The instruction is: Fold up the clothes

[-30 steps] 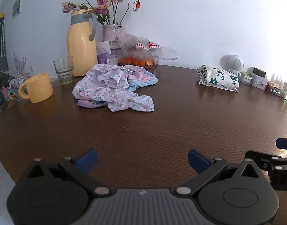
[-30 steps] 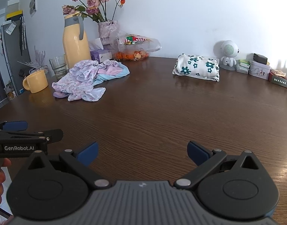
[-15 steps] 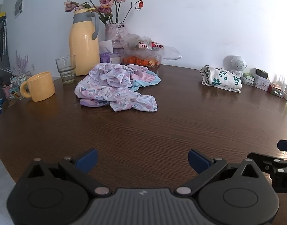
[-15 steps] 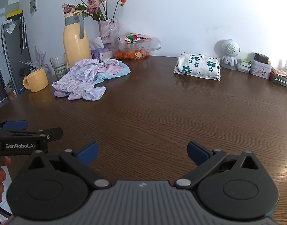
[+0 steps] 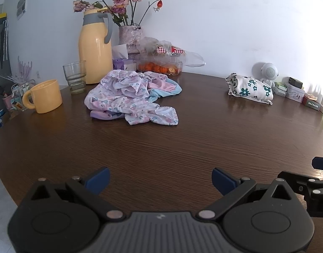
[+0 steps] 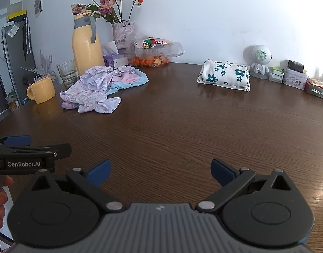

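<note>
The left gripper [image 5: 160,178] is spread wide and holds nothing, low over the near edge of the counter [image 5: 182,143]; the right gripper [image 6: 160,171] is likewise wide open and empty, just beside it. Well ahead lies the crumpled pile of clothes [image 5: 129,97], floral over pink and blue, near the yellow mug [image 5: 44,97], the glass [image 5: 75,77] and the thermos [image 5: 95,48]. A folded flowered garment [image 6: 224,74] sits apart to the right. The layers are tangled, so one pinch could lift several pieces, and a dragged hem could tip the glass.
</note>
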Demonstrator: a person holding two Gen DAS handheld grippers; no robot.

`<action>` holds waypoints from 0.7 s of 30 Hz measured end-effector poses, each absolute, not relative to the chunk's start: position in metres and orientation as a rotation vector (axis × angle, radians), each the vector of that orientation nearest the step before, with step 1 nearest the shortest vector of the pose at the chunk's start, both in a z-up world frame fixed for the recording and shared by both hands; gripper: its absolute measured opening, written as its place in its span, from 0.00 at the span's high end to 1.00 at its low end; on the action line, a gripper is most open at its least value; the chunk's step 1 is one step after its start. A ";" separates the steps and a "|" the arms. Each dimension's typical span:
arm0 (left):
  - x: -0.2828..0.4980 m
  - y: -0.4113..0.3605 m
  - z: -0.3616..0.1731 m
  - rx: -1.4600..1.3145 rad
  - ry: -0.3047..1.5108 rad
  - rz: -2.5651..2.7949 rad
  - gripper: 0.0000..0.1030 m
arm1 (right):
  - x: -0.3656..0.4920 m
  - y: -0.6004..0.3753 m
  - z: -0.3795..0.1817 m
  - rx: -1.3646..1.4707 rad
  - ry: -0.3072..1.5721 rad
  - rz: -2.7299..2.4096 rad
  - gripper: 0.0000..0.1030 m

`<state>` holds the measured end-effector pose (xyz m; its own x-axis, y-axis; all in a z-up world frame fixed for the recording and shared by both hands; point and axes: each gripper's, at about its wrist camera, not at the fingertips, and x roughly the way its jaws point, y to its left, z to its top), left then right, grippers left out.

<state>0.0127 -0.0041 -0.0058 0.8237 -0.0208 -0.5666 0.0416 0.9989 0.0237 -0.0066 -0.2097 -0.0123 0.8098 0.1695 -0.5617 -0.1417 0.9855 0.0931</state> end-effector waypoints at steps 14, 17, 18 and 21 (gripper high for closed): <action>0.039 0.014 0.003 0.014 0.573 -0.035 0.00 | 0.020 -0.188 -0.003 -0.010 0.610 0.251 0.00; 0.054 0.025 0.008 0.014 0.562 -0.043 0.00 | 0.037 -0.177 0.004 -0.041 0.611 0.273 0.00; 0.061 0.029 0.010 0.018 0.557 -0.037 0.00 | 0.043 -0.173 0.006 -0.053 0.611 0.280 0.00; 0.082 0.044 0.015 0.028 0.540 -0.015 0.00 | 0.061 -0.161 0.013 -0.088 0.604 0.298 0.00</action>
